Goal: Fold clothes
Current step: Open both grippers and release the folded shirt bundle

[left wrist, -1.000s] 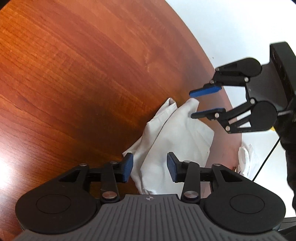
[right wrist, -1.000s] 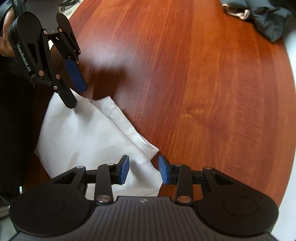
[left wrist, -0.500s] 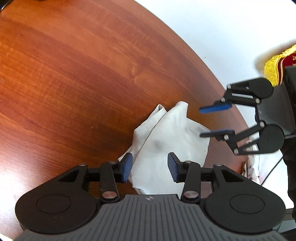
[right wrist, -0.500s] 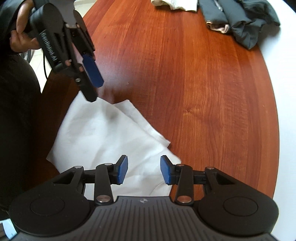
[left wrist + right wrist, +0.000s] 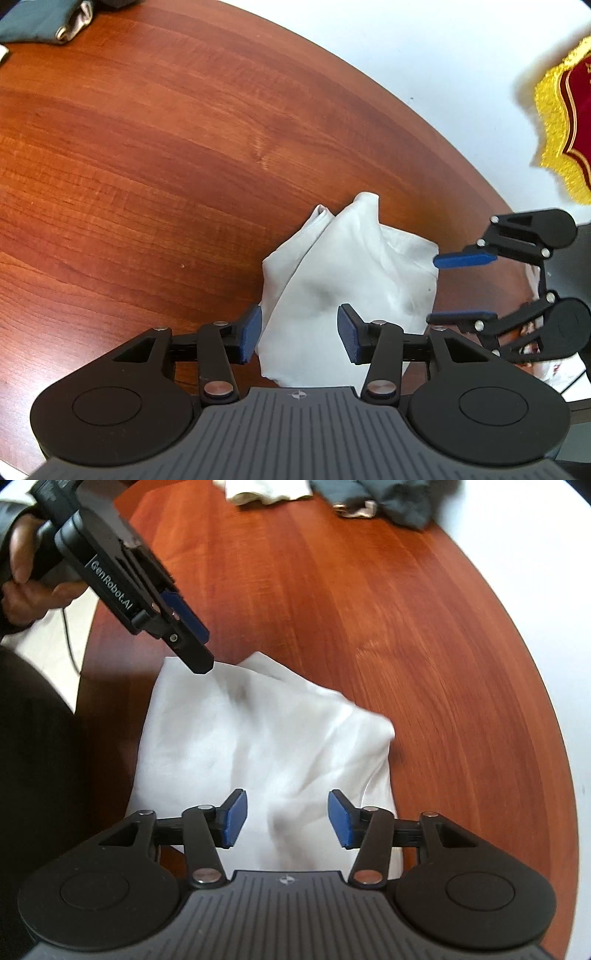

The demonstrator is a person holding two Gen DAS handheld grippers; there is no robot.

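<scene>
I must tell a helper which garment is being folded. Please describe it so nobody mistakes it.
On the reddish wooden table, look at the near edge. The white cloth lies rumpled there; unlike the dark clothes far off, it is pale.

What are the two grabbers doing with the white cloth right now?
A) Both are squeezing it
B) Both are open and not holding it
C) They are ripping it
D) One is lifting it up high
B: the left gripper and right gripper have their fingers spread apart, and the white cloth lies loose on the table.
</scene>
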